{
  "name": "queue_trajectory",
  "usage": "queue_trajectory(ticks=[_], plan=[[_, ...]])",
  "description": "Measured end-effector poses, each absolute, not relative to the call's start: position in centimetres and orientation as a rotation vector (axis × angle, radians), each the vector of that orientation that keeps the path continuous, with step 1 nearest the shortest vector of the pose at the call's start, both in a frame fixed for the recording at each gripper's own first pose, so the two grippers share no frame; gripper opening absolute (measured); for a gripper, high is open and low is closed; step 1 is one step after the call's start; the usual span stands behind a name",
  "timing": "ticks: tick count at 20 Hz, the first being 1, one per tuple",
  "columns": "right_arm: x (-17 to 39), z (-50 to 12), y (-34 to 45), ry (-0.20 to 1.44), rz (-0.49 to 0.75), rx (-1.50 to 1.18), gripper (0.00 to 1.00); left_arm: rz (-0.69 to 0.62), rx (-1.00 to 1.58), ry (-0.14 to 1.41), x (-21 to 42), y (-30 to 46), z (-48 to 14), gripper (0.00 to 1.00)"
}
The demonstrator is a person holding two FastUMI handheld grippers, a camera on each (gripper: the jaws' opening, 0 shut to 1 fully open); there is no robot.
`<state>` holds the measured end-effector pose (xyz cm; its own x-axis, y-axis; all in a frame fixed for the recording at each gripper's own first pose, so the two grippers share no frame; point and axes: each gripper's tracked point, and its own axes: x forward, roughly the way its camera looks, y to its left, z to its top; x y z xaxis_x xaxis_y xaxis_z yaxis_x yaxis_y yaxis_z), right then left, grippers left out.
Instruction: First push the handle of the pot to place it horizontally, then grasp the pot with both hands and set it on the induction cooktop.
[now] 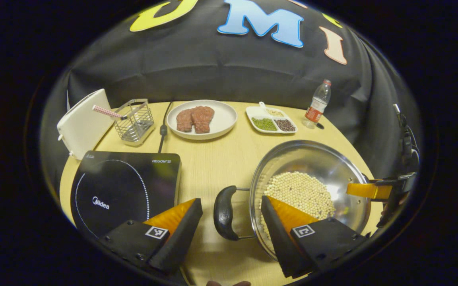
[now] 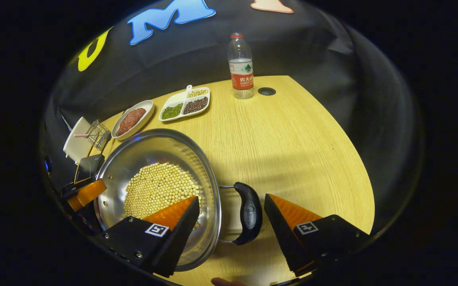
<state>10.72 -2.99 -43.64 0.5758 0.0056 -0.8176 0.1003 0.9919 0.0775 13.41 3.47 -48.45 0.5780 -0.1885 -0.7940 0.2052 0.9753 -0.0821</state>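
Note:
A steel pot [image 1: 324,163] holding pale beans stands on the wooden table, right of the black induction cooktop [image 1: 121,186]. My left gripper [image 1: 231,200] is open, its fingers straddling the pot's black left handle [image 1: 224,212] without pressing it. One finger [image 1: 368,190] of the other gripper reaches in at the pot's far right rim. In the right gripper view, my right gripper [image 2: 232,198] is open around the pot's [image 2: 153,147] other black handle [image 2: 249,217], one finger over the rim and one outside. The cooktop [image 2: 90,165] lies beyond the pot.
At the back stand a plate of raw meat [image 1: 201,118], a divided dish of beans [image 1: 270,121], a water bottle [image 1: 318,104], a wire basket [image 1: 135,121] and a white board [image 1: 82,125]. A power cord [image 1: 163,129] runs to the cooktop. Bare tabletop [image 2: 292,151] lies right of the pot.

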Motion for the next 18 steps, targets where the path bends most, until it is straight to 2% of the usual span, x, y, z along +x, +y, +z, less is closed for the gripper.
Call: queue_trajectory(ticks=[4, 5, 7, 8, 9, 10, 13, 18], plan=[[10.7, -44.9, -2.6, 0.986, -0.069, 0.141, 1.0, -0.24, 0.037, 0.953, 13.3, 3.2, -49.4, 0.93], [10.8, -45.1, -2.8, 0.987, -0.079, 0.127, 0.91, -0.242, 0.04, 0.963, 13.1, 3.1, -49.7, 0.87], [10.8, -45.2, -3.4, 0.987, -0.105, 0.096, 0.83, -0.243, 0.043, 0.975, 13.2, 3.2, -50.1, 0.78], [10.8, -45.1, -3.5, 0.988, -0.11, 0.1, 0.8, -0.25, 0.036, 0.982, 13.2, 3.0, -50.2, 0.79], [10.7, -45.2, -3.4, 0.997, -0.114, 0.118, 0.68, -0.247, 0.038, 0.986, 13.0, 3.0, -50.0, 0.75], [10.8, -45.5, -3.3, 0.999, -0.118, 0.142, 0.73, -0.249, 0.043, 0.996, 13.0, 3.0, -50.2, 0.7], [10.6, -45.4, -3.2, 1.016, -0.12, 0.181, 0.63, -0.244, 0.048, 1.039, 12.9, 2.9, -50.5, 0.66], [10.4, -44.4, -3.0, 1.019, -0.129, 0.145, 0.62, -0.254, 0.068, 1.033, 13.0, 3.0, -49.8, 0.59]])
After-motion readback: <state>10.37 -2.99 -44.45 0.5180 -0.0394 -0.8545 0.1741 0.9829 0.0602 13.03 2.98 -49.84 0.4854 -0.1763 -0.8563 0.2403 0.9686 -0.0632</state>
